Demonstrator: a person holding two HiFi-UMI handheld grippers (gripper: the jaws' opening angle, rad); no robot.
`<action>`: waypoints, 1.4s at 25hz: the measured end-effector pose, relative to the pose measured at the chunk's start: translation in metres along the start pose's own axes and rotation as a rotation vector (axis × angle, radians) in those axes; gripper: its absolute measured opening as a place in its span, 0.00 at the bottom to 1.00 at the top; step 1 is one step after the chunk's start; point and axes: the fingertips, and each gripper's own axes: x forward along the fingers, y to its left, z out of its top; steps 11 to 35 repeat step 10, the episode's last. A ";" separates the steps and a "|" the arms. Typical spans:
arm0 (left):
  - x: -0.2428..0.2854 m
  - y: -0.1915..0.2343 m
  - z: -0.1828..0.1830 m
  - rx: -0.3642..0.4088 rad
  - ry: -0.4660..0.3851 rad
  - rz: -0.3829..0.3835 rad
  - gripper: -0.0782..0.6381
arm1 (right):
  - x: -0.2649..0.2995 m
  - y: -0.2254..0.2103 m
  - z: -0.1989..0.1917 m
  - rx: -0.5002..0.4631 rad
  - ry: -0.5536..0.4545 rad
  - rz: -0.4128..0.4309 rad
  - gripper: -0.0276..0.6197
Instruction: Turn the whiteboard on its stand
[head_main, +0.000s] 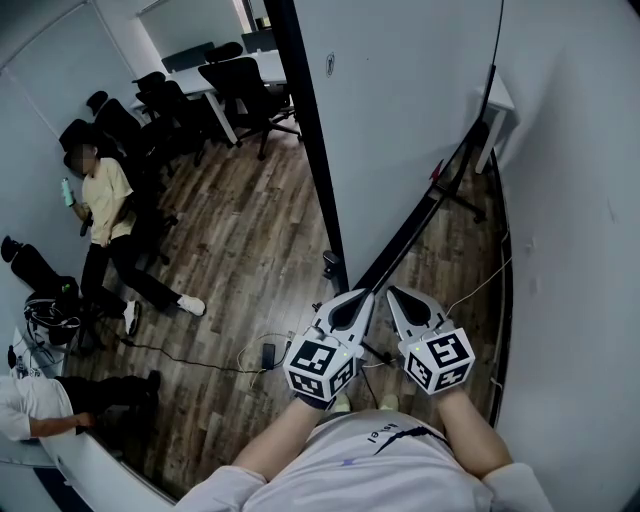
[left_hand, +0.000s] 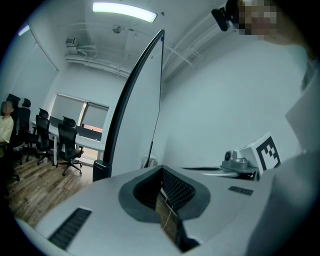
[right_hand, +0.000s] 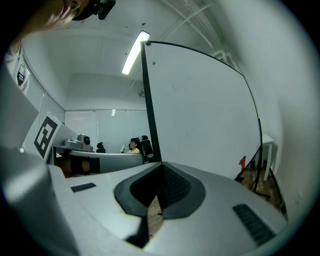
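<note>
The whiteboard (head_main: 400, 120) is a tall white panel in a black frame, upright just in front of me and slanting away to the upper left. Its black stand rail (head_main: 420, 215) runs along the wooden floor beneath it. My left gripper (head_main: 362, 296) and right gripper (head_main: 396, 292) are held side by side near the board's lower corner, tips pointing at it, and neither touches it. Both are shut with nothing between the jaws. In the left gripper view the whiteboard (left_hand: 137, 110) rises ahead of the left gripper (left_hand: 161, 170). In the right gripper view the whiteboard (right_hand: 200, 110) fills the space beyond the right gripper (right_hand: 161, 166).
A white wall (head_main: 580, 200) stands close on the right, with a small white table (head_main: 497, 100) behind the board. Cables (head_main: 265, 350) lie on the floor to my left. A seated person (head_main: 105, 200), another person (head_main: 40, 400) and office chairs (head_main: 240, 80) are to the left.
</note>
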 end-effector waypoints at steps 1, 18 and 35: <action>0.000 0.000 -0.001 0.001 0.000 0.000 0.13 | 0.000 0.000 -0.001 0.000 0.000 0.000 0.06; -0.002 -0.006 0.000 0.005 0.001 -0.001 0.13 | -0.005 0.002 0.002 -0.007 0.000 0.006 0.06; -0.002 -0.006 0.000 0.005 0.001 -0.001 0.13 | -0.005 0.002 0.002 -0.007 0.000 0.006 0.06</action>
